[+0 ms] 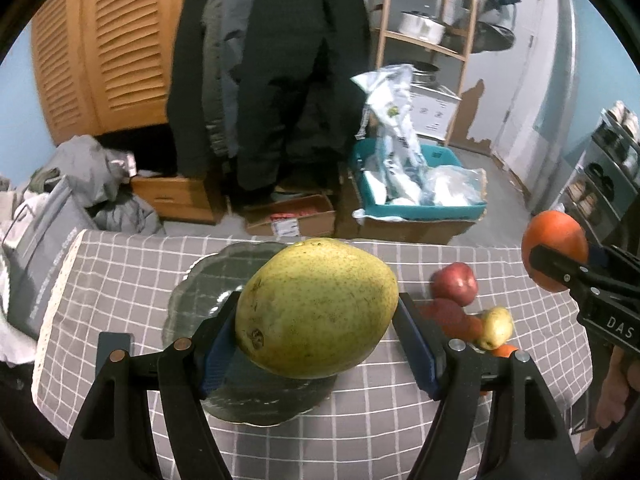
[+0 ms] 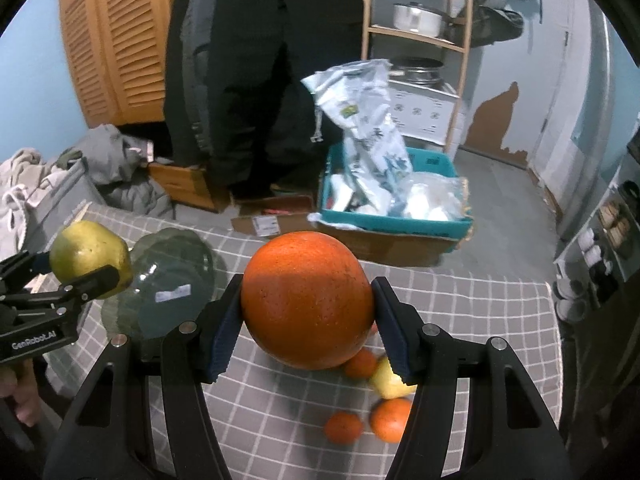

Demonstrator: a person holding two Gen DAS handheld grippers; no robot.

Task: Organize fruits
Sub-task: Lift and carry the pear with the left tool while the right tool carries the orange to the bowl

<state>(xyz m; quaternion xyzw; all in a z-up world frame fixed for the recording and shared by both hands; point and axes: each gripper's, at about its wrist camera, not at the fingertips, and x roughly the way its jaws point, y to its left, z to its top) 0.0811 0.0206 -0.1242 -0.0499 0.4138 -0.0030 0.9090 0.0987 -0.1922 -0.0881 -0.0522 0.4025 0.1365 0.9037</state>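
One table (image 1: 120,280) with one glass plate (image 1: 200,280). Above the plate, the left gripper (image 1: 316,332) clamps one pear (image 1: 316,308). The right gripper (image 2: 306,320) clamps one big orange (image 2: 308,300) above the table. Three small oranges (image 2: 344,426), one small pear (image 2: 390,382) and one apple (image 1: 454,282) lie on the table.

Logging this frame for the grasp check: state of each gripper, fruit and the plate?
left gripper: shut on the pear, held above the plate
right gripper: shut on the orange, held above the table
pear: gripped, lifted
orange: gripped, lifted
glass plate: on the tablecloth, holds no fruit
red apple: resting on the tablecloth
small pear: resting on the tablecloth among the loose fruit
small oranges: resting on the tablecloth
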